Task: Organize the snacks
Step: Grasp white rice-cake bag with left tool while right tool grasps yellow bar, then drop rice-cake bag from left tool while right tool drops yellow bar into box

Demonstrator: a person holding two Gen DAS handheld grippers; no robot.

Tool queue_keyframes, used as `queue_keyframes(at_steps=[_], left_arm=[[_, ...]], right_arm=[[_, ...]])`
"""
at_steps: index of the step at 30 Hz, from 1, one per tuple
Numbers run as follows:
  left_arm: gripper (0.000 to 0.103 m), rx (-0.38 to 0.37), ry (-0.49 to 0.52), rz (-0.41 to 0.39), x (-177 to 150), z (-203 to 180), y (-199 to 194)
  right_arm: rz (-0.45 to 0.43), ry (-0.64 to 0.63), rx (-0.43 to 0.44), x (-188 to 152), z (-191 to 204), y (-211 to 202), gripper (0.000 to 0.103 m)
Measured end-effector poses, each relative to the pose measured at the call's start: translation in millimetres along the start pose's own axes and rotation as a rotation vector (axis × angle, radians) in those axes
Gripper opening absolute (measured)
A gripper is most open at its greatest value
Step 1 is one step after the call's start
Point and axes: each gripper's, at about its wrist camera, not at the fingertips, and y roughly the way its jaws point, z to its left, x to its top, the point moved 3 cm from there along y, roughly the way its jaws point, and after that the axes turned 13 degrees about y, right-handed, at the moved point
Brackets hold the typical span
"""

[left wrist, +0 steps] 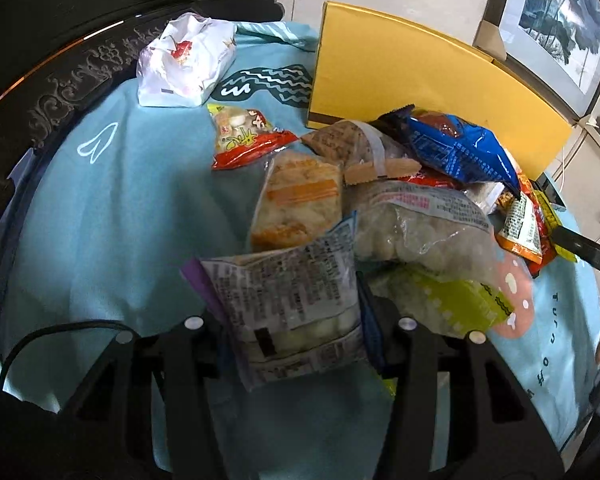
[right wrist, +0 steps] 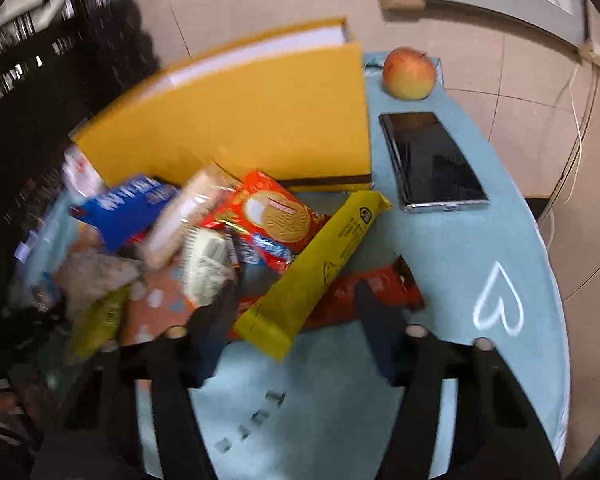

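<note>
My left gripper (left wrist: 292,320) is shut on a clear snack packet with printed text (left wrist: 288,304), held just above the blue cloth. Beyond it lies a heap of snacks: an orange cracker pack (left wrist: 296,200), a pale bag of balls (left wrist: 420,224), a blue packet (left wrist: 460,148), a green packet (left wrist: 448,300). A red-and-yellow packet (left wrist: 248,136) lies apart. My right gripper (right wrist: 296,312) is open, its fingers either side of a long yellow packet (right wrist: 320,268) and a red packet (right wrist: 376,288). A red biscuit pack (right wrist: 272,216) lies behind them.
A yellow box (left wrist: 412,80) stands behind the heap; it also shows in the right wrist view (right wrist: 240,120). A white tissue pack (left wrist: 184,64) lies far left. A phone (right wrist: 432,160) and an apple (right wrist: 408,72) lie right. Dark carved furniture (left wrist: 80,64) borders the table.
</note>
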Motion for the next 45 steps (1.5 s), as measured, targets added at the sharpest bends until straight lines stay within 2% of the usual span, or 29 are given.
queue_keyframes(at_steps=[3,5,7,9,13,18,21,23,28,29,30,32,33,34,39,42,45], left_arm=[[0.051,-0.011,-0.002,-0.003,0,2,2],[0.051,-0.017,-0.01,-0.002,0,3,4],[0.051,-0.028,-0.022,-0.002,1,5,5],[0.051,-0.037,-0.028,-0.001,1,6,2],[0.051,-0.048,-0.007,-0.005,5,3,-5],[0.051,-0.028,-0.007,-0.035,9,-1,-19],[0.051,-0.02,0.008,-0.05,10,-5,-29],[0.051,-0.025,0.025,-0.063,9,-9,-36],[0.051,-0.025,0.041,-0.059,9,-18,-37],[0.051,-0.029,0.048,-0.058,9,-21,-38],[0.051,-0.033,0.055,-0.057,9,-23,-37],[0.052,-0.038,0.064,-0.058,10,-26,-38],[0.052,-0.041,0.068,-0.057,9,-27,-39],[0.052,-0.041,0.07,-0.057,9,-27,-40],[0.052,-0.039,0.068,-0.066,13,-23,-47],[0.052,-0.052,0.091,-0.087,24,-29,-55],[0.052,-0.076,0.116,-0.124,44,-40,-67]], right_arm=[[0.024,-0.048,-0.067,9,7,16,0.044],[0.041,-0.042,-0.062,11,6,21,0.043],[0.048,-0.025,-0.043,12,2,20,0.034],[0.065,0.062,0.047,11,-13,12,0.023],[0.105,0.189,0.227,7,-38,-5,0.021],[0.088,0.15,0.27,-8,-35,-28,0.021],[0.105,0.113,0.246,-18,-28,-27,0.021],[0.118,0.04,0.158,-27,-22,-23,0.021],[0.12,-0.06,0.027,-36,-14,-11,0.025],[0.116,-0.068,0.012,-34,-10,-7,0.031],[0.108,-0.076,0.004,-32,-9,-4,0.032],[0.083,-0.102,-0.021,-30,-6,0,0.031],[0.075,-0.097,-0.02,-30,-6,0,0.021],[0.069,-0.078,0.002,-30,-8,-3,0.019],[0.051,0.065,0.227,-27,-26,-37,0.019],[0.028,0.098,0.294,-18,-27,-55,0.019],[-0.037,0.089,0.341,-6,-17,-81,0.019]])
